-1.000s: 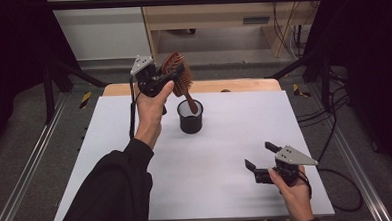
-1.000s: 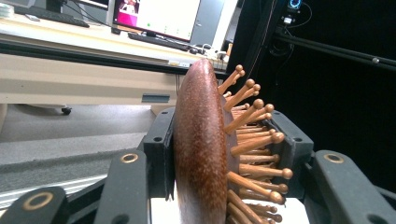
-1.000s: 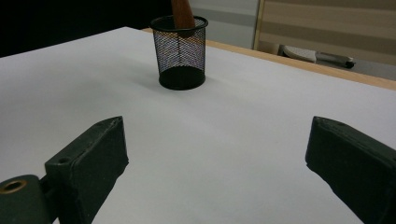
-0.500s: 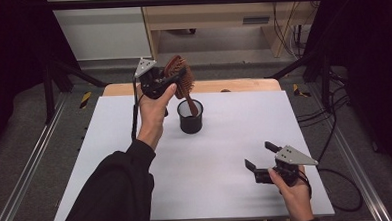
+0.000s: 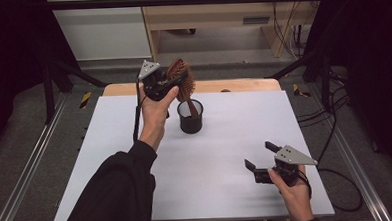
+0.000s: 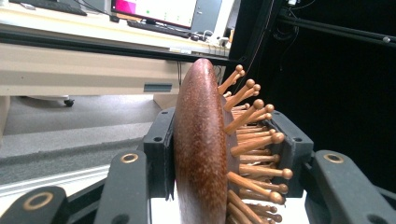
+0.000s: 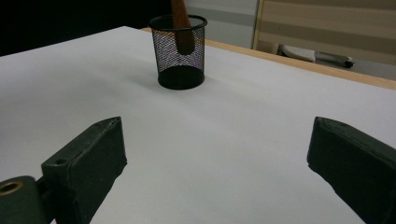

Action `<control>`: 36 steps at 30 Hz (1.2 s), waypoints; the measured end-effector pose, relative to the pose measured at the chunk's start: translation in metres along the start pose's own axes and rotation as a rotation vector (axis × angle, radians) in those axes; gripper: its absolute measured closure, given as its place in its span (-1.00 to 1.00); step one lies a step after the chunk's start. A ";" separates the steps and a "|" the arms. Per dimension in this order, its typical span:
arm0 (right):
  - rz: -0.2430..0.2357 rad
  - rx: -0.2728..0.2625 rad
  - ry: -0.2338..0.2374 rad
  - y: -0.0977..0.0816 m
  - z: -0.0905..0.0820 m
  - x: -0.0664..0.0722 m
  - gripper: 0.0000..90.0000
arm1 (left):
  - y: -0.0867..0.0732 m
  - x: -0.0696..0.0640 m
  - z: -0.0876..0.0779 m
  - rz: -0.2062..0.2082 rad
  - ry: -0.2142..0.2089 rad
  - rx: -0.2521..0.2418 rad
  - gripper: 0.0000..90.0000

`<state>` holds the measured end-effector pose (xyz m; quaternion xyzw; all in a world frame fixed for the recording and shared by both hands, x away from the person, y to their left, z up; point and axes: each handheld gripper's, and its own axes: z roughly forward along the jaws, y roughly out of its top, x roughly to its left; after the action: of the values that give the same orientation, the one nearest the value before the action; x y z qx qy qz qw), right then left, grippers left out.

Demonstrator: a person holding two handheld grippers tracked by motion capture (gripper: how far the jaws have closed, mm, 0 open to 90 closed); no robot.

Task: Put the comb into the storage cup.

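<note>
Left tool (image 5: 175, 84) clamped on brown wooden bristled hairbrush (image 5: 181, 77), handle in black mesh cup (image 5: 191, 116) near tabletop (image 5: 284, 116) far edge; right tool (image 5: 258, 157) jaws apart, near right corner.

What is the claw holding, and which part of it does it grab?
The left claw holds a wooden hairbrush by its head: one jaw on the smooth back, one against the bristles. Its handle dips into the mesh cup. The right claw holds nothing.

Hairbrush (image 7: 180, 23) head cut off by top edge; handle tip hidden inside mesh cup (image 7: 180, 51).

No text, label, brand, number or sign can be read anywhere.
</note>
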<state>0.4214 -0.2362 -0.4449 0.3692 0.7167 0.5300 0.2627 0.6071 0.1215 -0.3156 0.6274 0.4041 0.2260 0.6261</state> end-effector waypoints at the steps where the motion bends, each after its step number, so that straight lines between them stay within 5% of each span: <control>1: -0.001 0.000 0.000 0.000 0.000 0.000 -0.90 | -0.001 0.001 0.000 0.004 0.000 0.004 0.12; 36: 0.008 0.006 0.016 -0.001 0.003 -0.001 -0.89 | -0.021 0.001 0.015 0.004 -0.016 0.049 0.12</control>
<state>0.4236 -0.2355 -0.4468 0.3688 0.7189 0.5317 0.2539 0.6149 0.1111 -0.3377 0.6453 0.4033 0.2125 0.6131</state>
